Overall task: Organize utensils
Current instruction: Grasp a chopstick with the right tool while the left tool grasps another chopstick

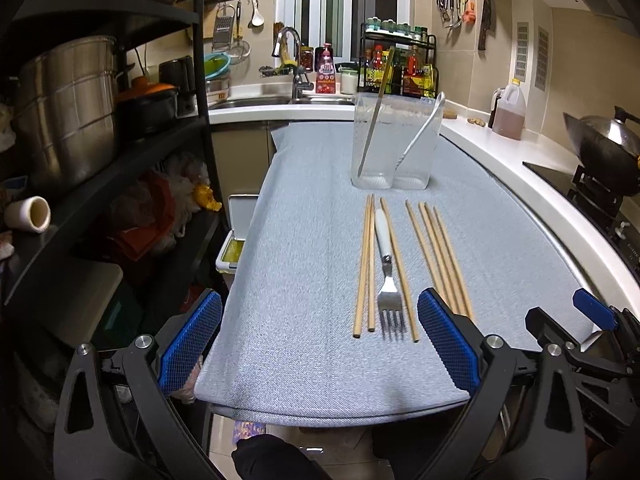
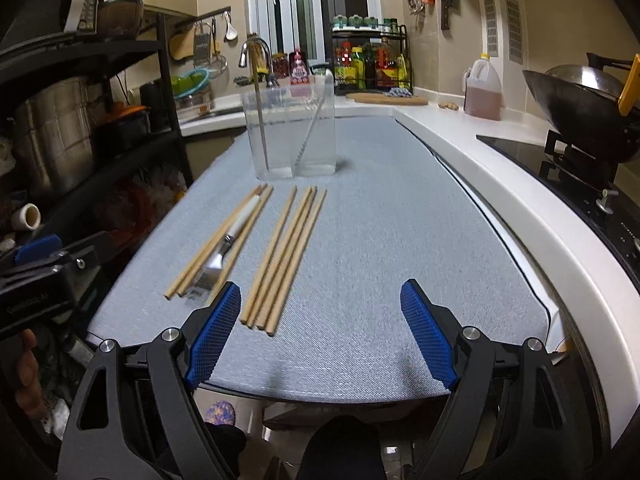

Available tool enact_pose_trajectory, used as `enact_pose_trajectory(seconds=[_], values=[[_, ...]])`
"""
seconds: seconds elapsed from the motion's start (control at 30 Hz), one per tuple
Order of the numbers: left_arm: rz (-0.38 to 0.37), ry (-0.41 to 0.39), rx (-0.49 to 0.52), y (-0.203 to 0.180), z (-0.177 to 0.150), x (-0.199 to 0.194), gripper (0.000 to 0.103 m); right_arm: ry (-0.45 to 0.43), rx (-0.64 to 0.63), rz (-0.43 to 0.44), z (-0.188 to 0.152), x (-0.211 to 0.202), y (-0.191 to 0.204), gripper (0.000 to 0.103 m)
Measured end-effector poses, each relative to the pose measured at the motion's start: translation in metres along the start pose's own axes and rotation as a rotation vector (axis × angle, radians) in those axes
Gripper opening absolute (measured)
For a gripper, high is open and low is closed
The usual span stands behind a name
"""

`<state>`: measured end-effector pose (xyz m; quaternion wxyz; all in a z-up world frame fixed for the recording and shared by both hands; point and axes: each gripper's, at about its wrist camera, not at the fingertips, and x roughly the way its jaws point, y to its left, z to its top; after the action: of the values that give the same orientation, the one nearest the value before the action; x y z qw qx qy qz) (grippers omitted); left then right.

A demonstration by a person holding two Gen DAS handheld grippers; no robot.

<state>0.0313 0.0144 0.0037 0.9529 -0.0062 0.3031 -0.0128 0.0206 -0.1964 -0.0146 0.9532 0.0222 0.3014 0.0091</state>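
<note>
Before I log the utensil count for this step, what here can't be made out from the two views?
- Fork tines: right wrist view, blurred and partly behind the right gripper finger.
- Near ends of the right-hand chopsticks: left wrist view, hidden by the left gripper finger.
- Two utensils in the clear container: seen through its cloudy wall, type unclear.

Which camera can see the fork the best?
The left wrist camera: the fork lies whole, prongs near, between chopsticks. The right wrist camera shows it blurred, prongs partly behind the right claw.
</note>
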Motion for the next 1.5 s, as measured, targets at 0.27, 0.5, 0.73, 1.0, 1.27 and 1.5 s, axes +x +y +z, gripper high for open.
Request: enact_pose_trajectory(seconds=[0.27,0.5,0.73,1.0,1.27,1.5], values=[[-0.021,0.028,0.055,-0.006,-0.017,0.038,0.086,0.069,0.001,0.010,-0.014,0.038,0.001,0.058],[-0.036,0.074,0.043,-0.003,-0.026,0.065,0.071,0.071,-0.015,0.025,-0.016,0.054,0.008,0.050],[-0.052,0.066,0.061,-0.003,-0.033,0.075,0.066,0.026,-0.067,0.015,-0.019,0.058,0.017,0.040],[-0.065,0.056,0.066,-0.005,-0.029,0.081,0.066,0.044,-0.084,0.018,-0.021,0.063,0.023,0.040],[-0.089,0.033,0.086,-0.012,-0.031,0.082,0.052,-0.055,-0.052,0.023,-0.036,0.060,0.015,0.037],[-0.122,0.004,0.111,-0.025,-0.035,0.079,0.013,-0.134,-0.029,0.076,-0.045,0.058,0.015,0.015]])
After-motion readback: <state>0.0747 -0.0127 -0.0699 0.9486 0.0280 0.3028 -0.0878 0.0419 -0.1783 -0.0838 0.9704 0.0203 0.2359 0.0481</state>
